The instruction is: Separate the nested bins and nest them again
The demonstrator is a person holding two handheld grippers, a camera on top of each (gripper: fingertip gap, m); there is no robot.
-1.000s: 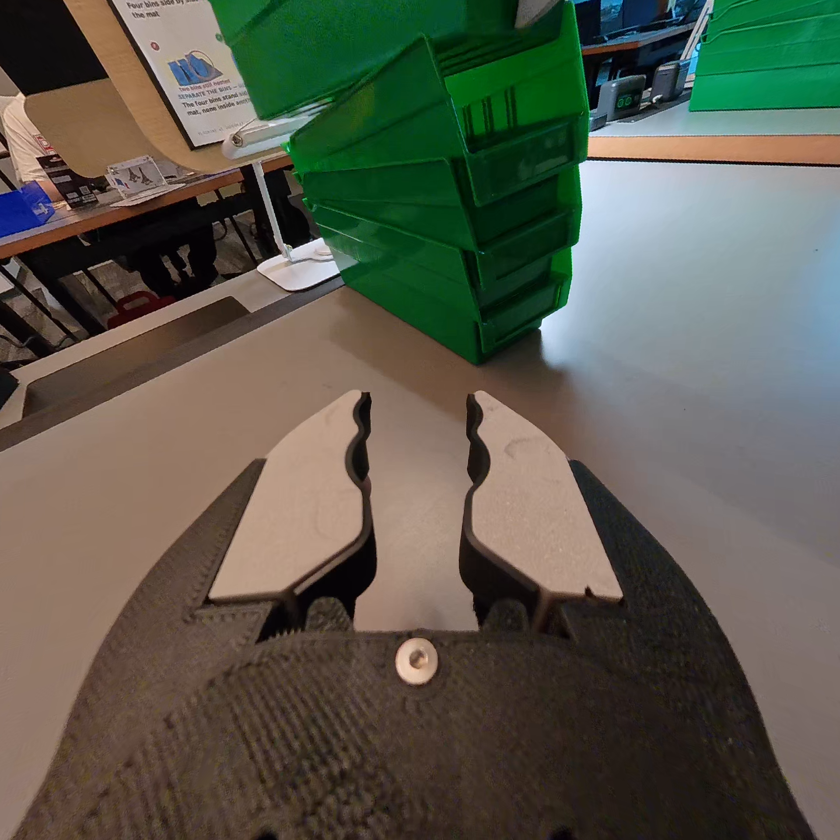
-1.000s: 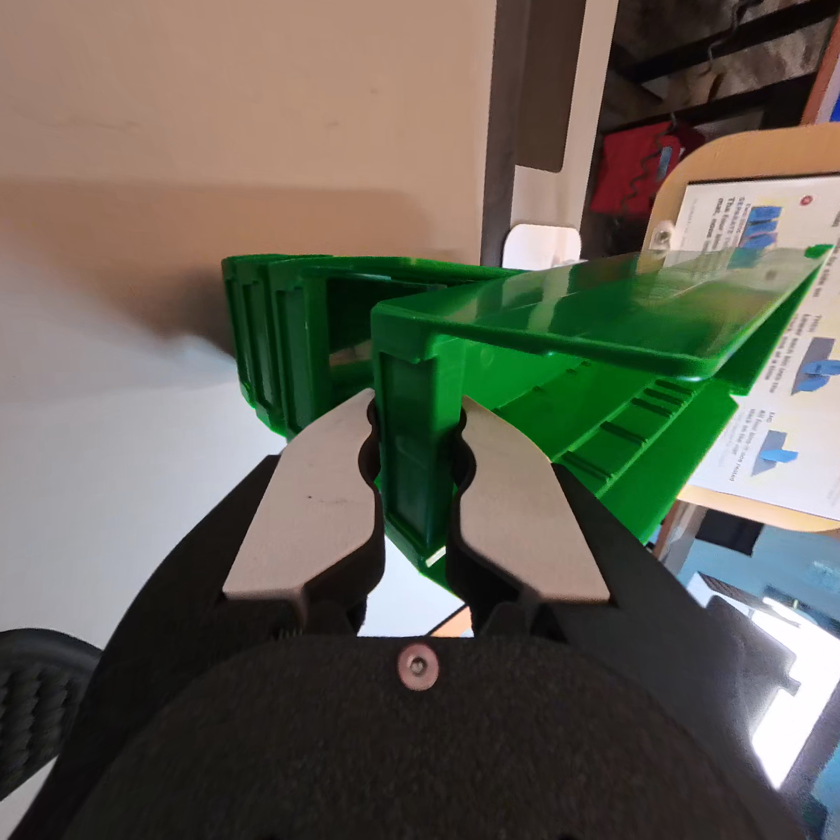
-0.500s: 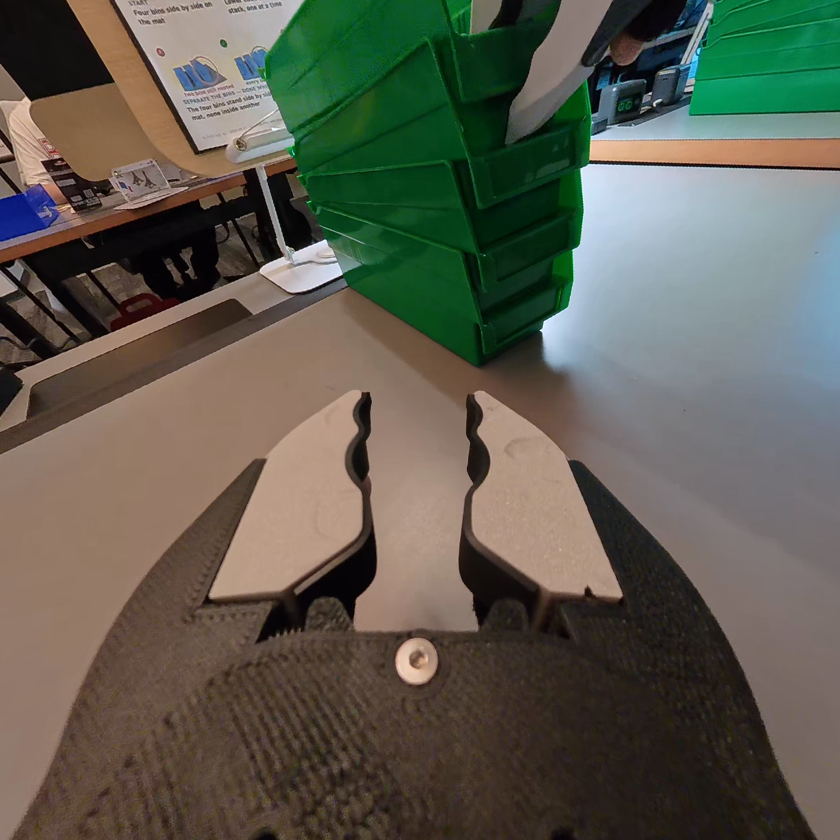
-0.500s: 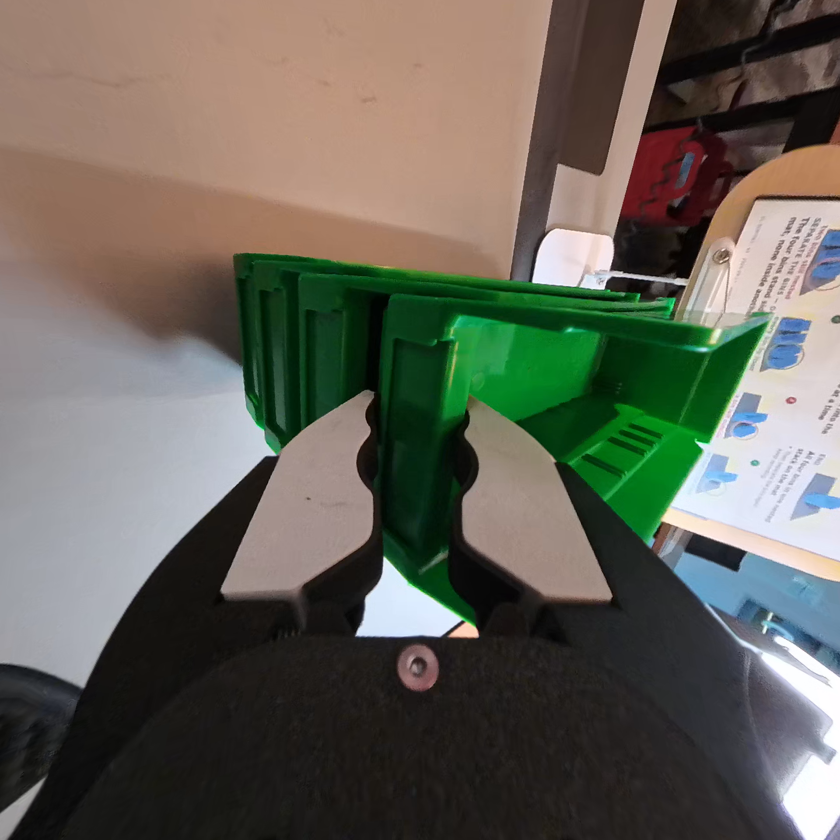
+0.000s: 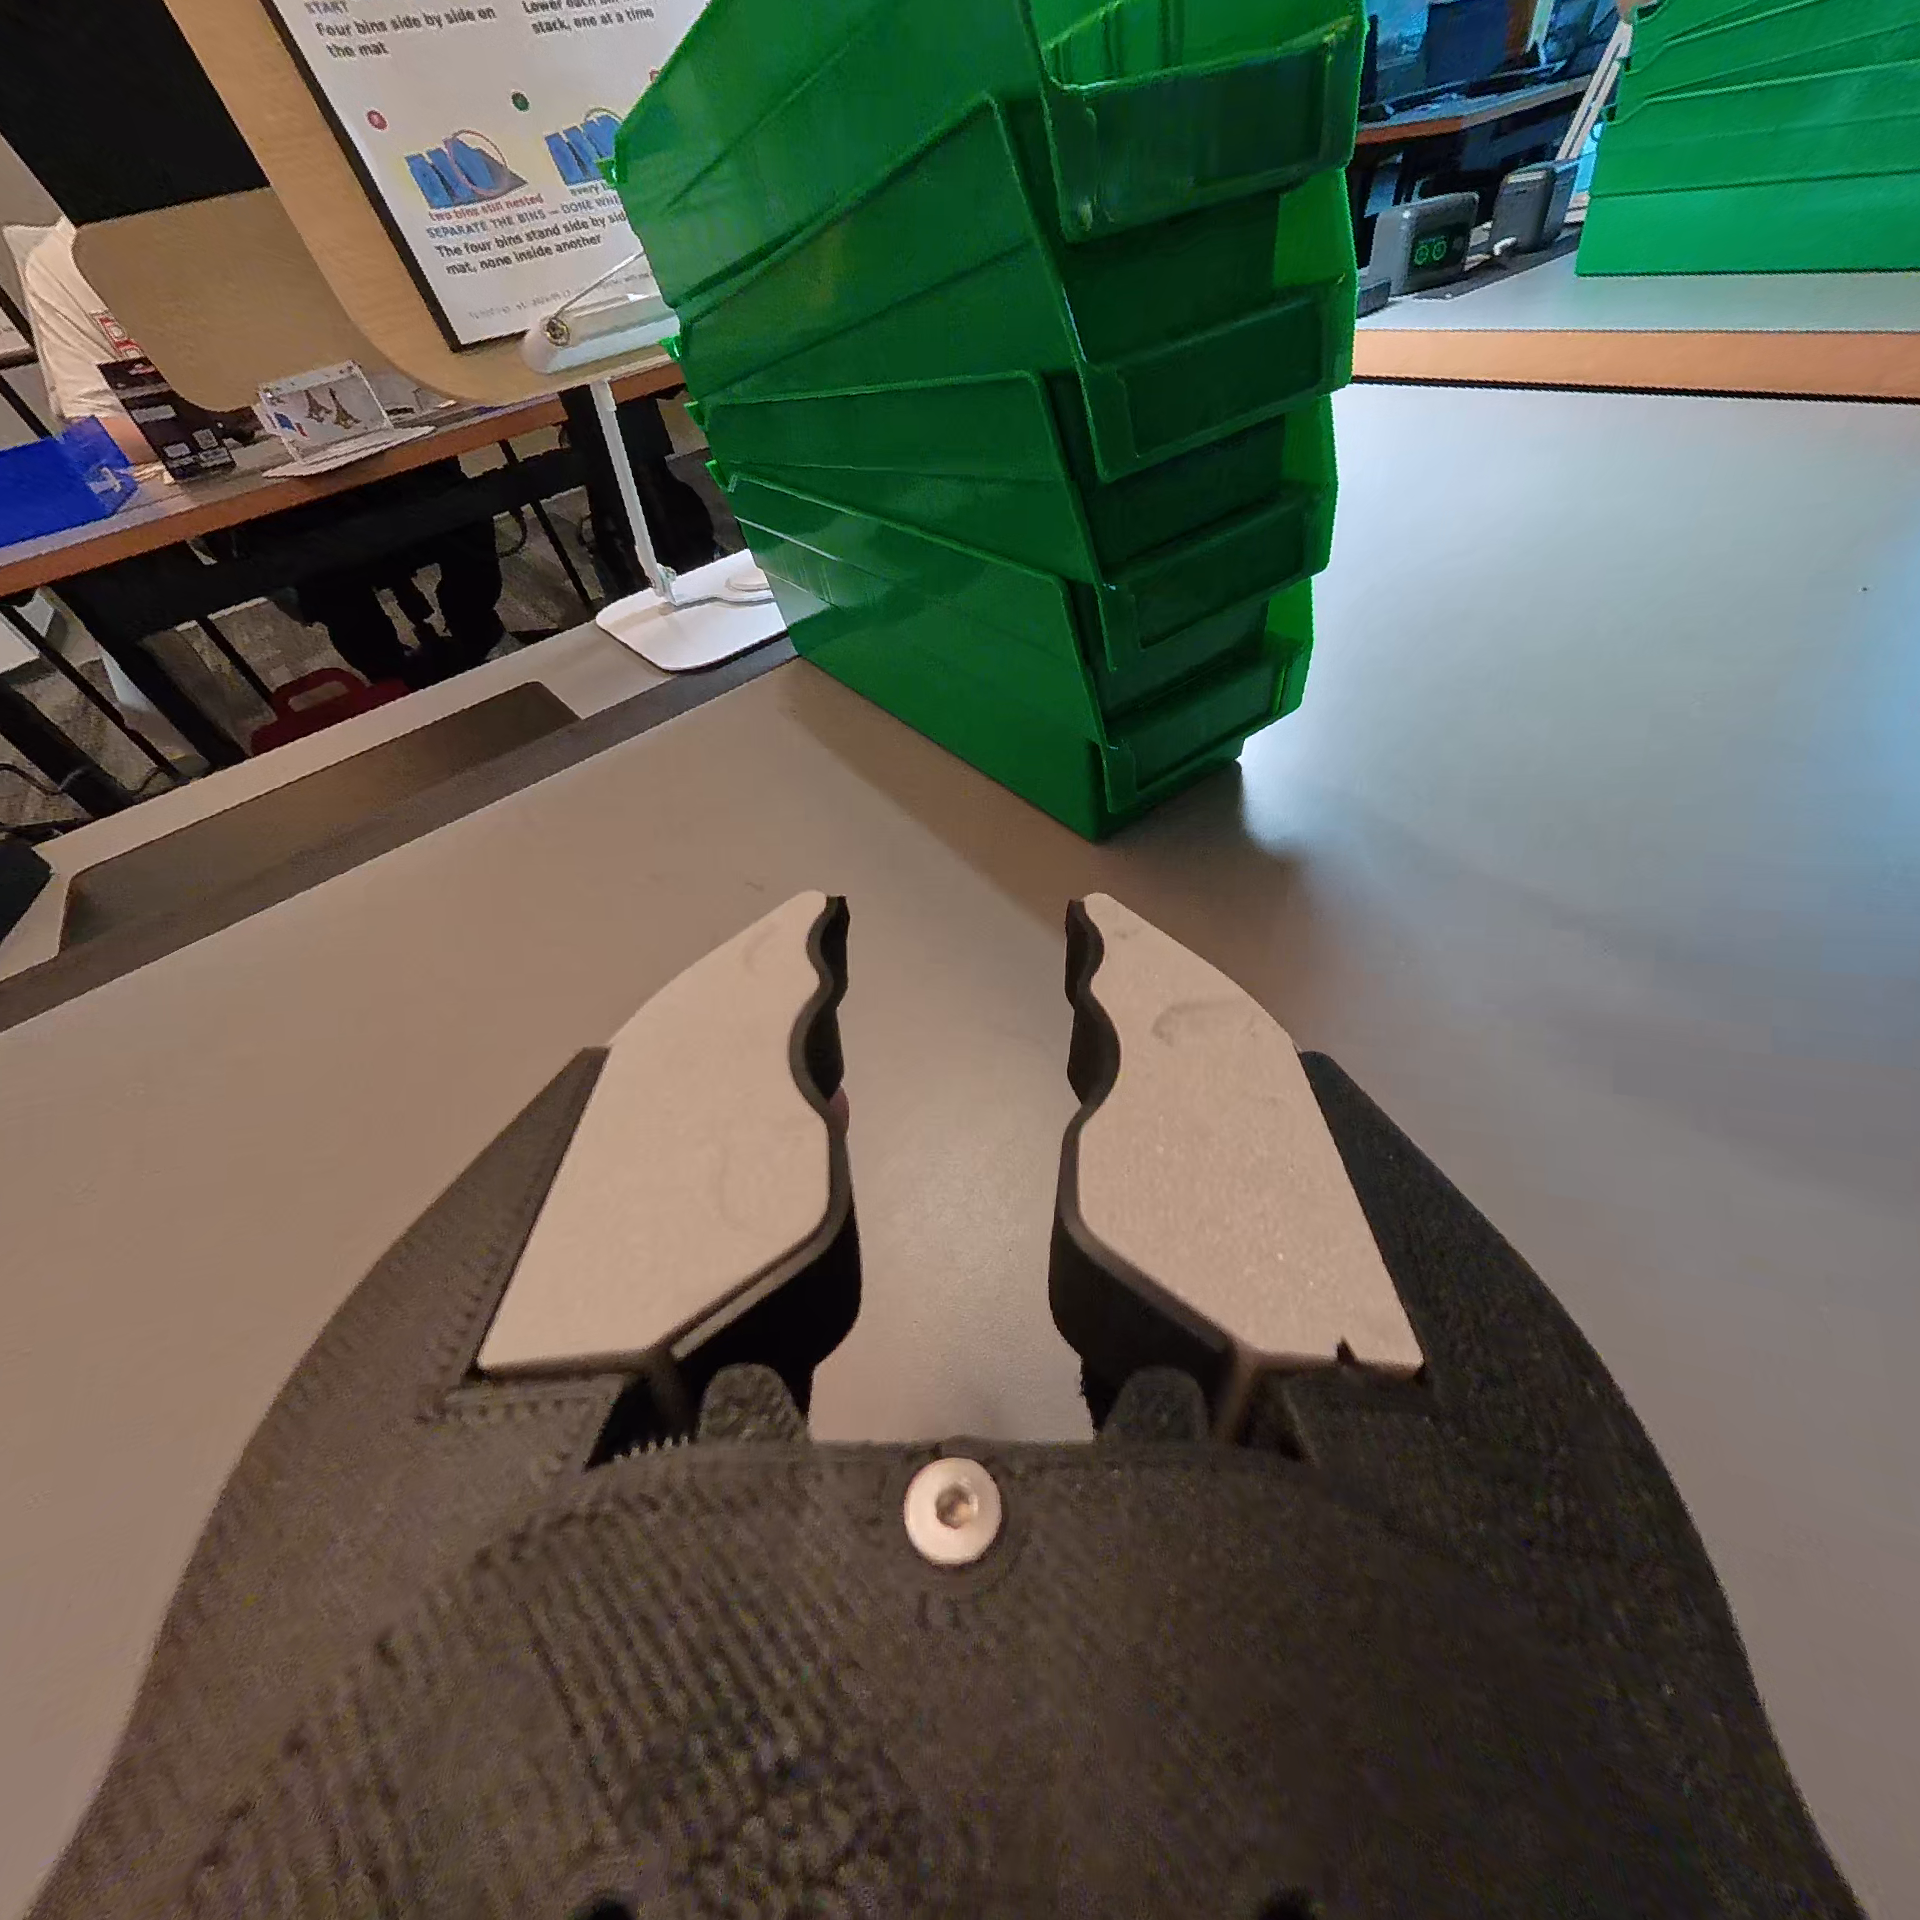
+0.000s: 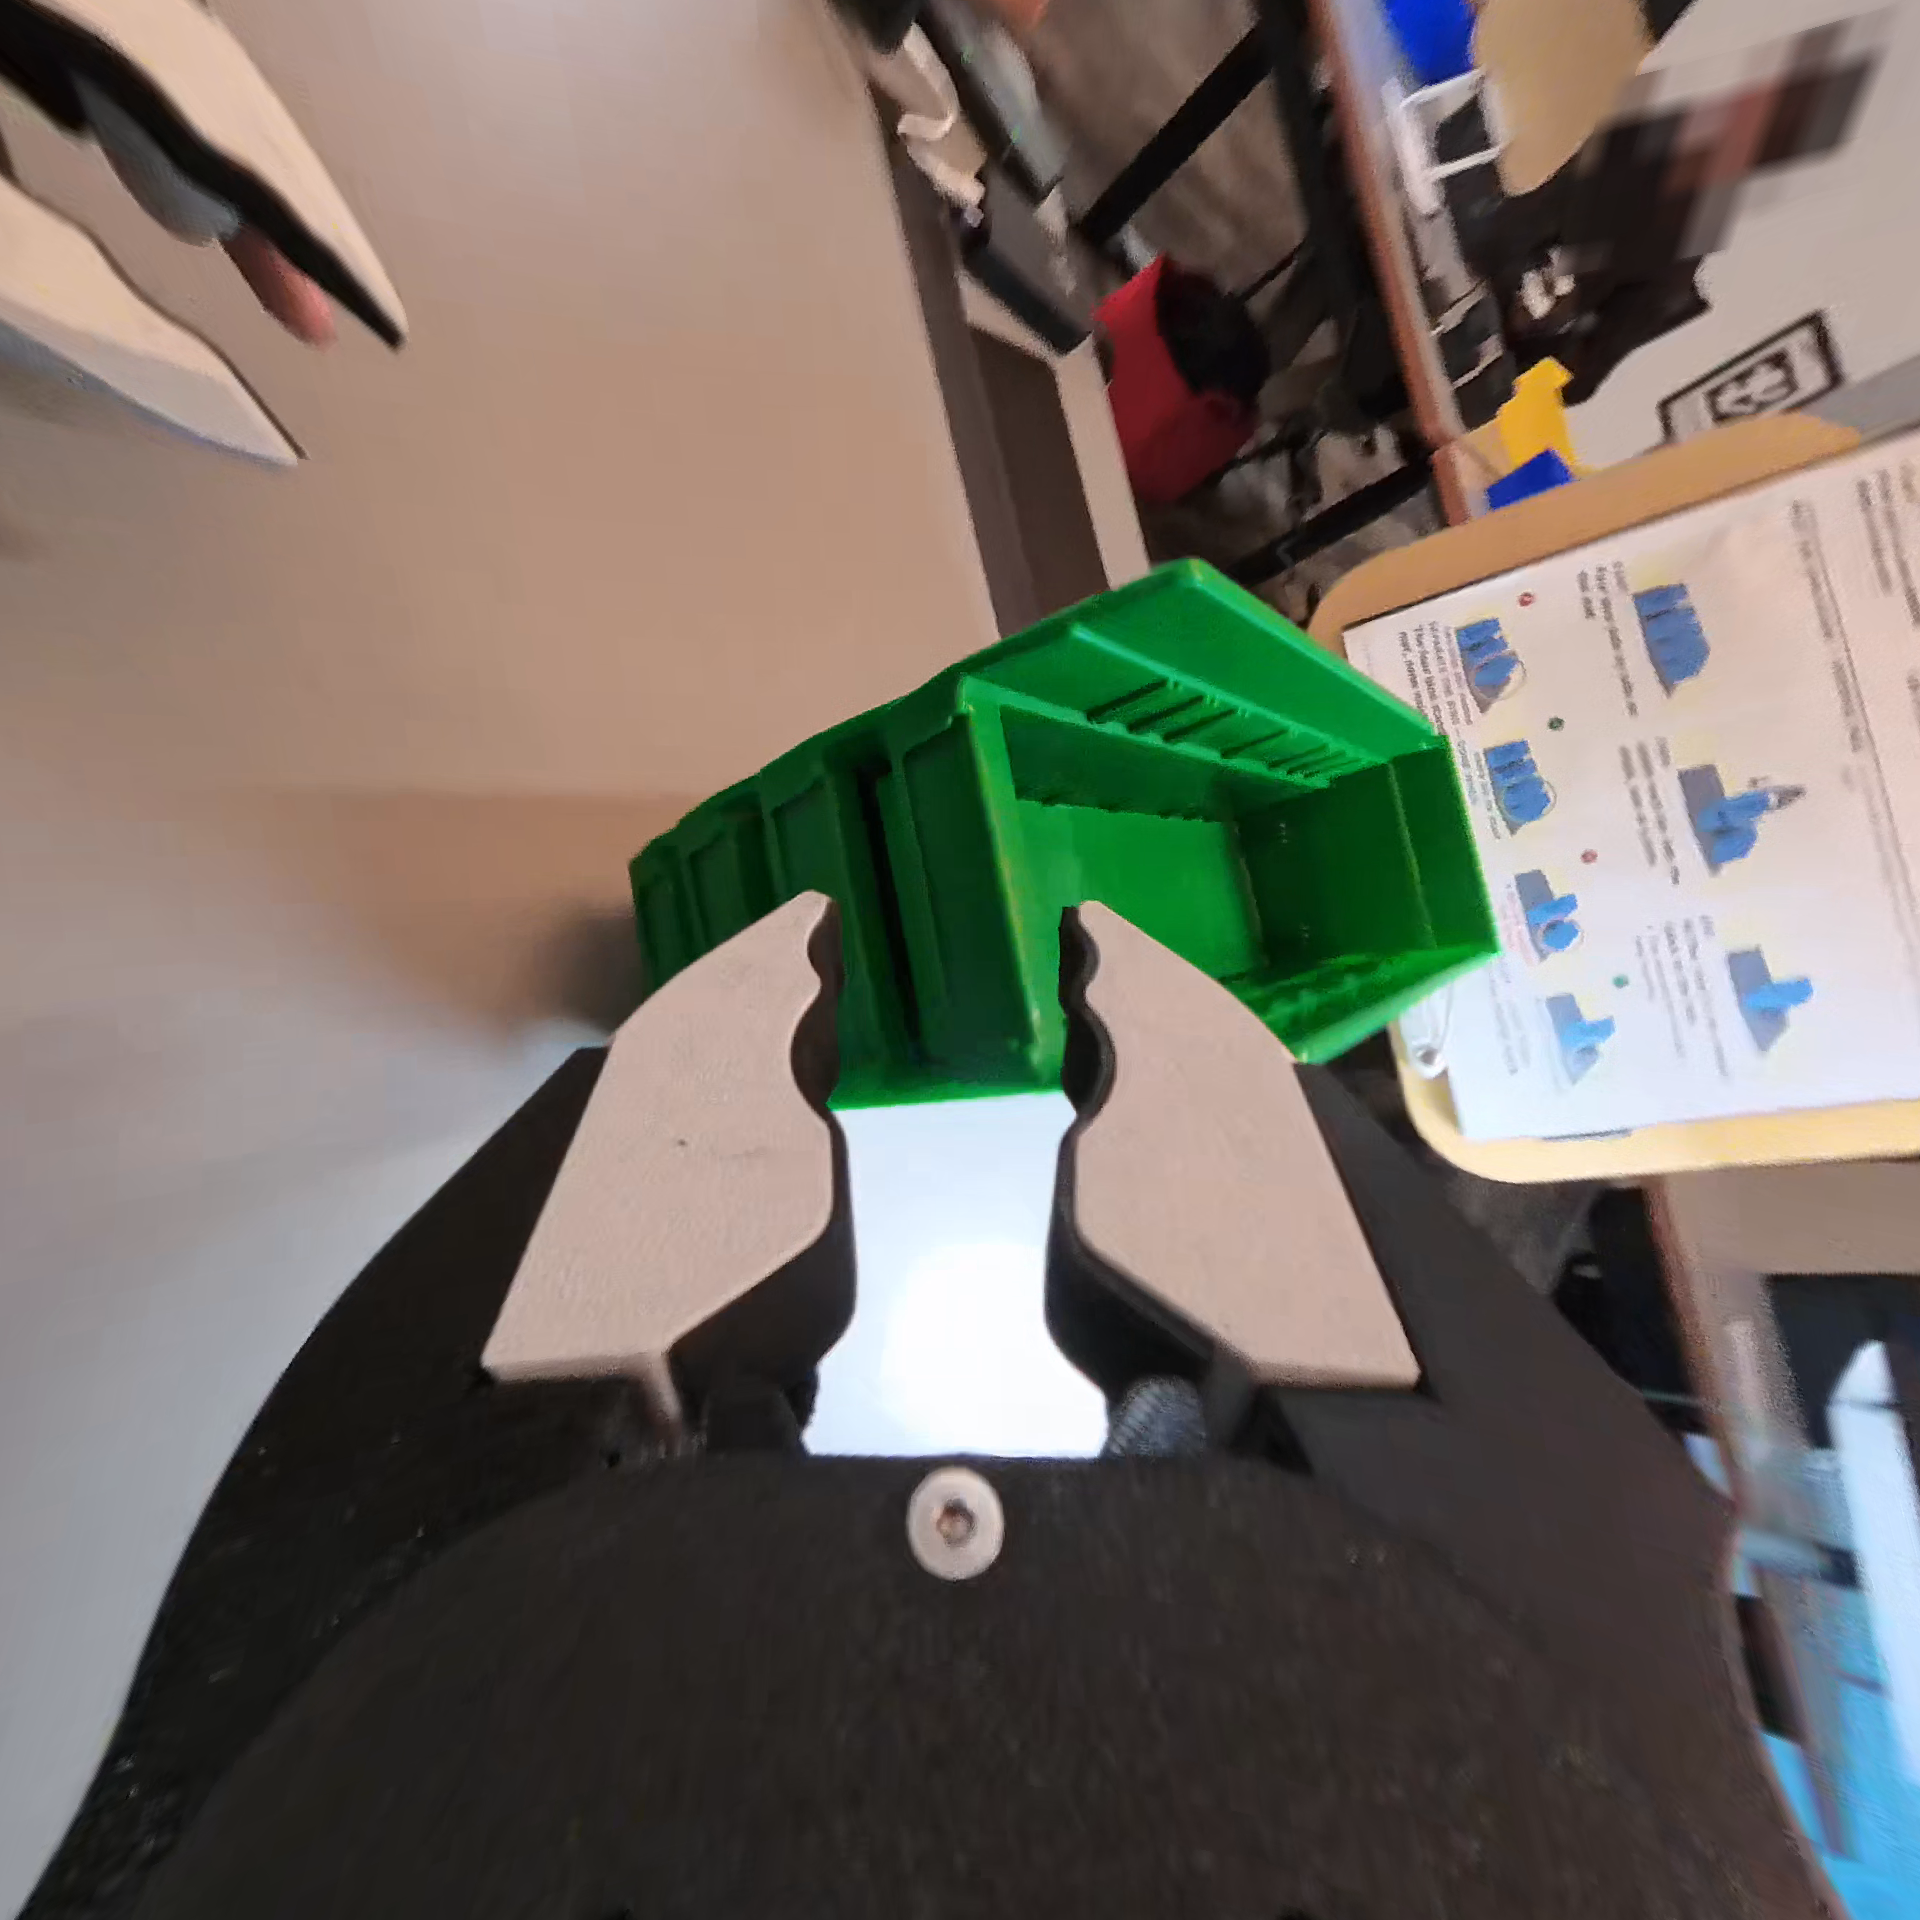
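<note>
The nested stack of green bins (image 5: pixel 1018 416) stood in the upper centre of the left wrist view, on the grey worktop (image 5: pixel 1558 935), its top bin (image 5: pixel 1184 135) sitting slightly tilted. The left tongs (image 5: pixel 951 925) lay released and empty in the lower half of that frame, well apart from the stack. In the right wrist view the right tongs (image 6: pixel 945 925) were spread apart, holding nothing, the stack showing just beyond their tips at the frame's centre. An instruction sheet (image 6: pixel 1662 831) stood at the right edge. To finish well, I judged, the right tongs should back straight off without nudging the top bin, then check that it has seated level.
</note>
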